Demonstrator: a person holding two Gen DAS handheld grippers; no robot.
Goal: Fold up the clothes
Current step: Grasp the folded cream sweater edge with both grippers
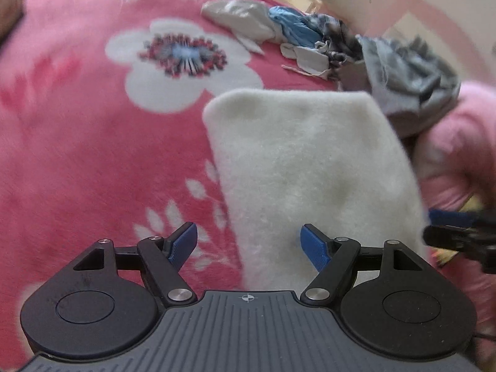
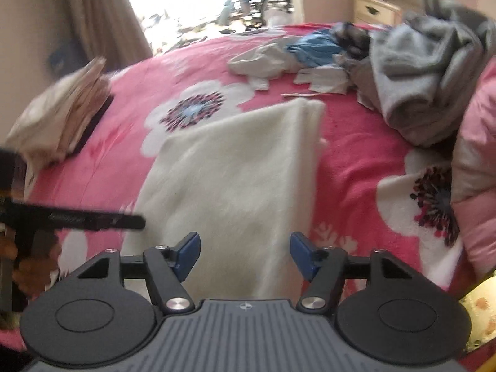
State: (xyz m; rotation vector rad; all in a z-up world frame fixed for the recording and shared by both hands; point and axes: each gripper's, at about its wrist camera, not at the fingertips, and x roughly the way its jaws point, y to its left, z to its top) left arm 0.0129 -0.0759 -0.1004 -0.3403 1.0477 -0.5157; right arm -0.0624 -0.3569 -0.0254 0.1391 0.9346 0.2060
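Note:
A fluffy white garment (image 1: 310,167) lies folded into a long strip on the pink flowered blanket (image 1: 77,142). My left gripper (image 1: 249,241) hovers open over the strip's near left edge, nothing between its blue pads. In the right wrist view the same white garment (image 2: 235,179) runs away from me, and my right gripper (image 2: 245,252) stands open above its near end, holding nothing. The right gripper's tip (image 1: 452,232) shows at the right edge of the left wrist view. The left gripper's finger (image 2: 93,218) reaches in from the left of the right wrist view.
A heap of unfolded clothes lies beyond: white and blue pieces (image 2: 297,52) and a grey garment (image 2: 424,71). A stack of folded clothes (image 2: 62,114) sits at the left. A pink quilt (image 2: 477,167) bulks at the right. A cream nightstand (image 2: 372,7) stands behind the bed.

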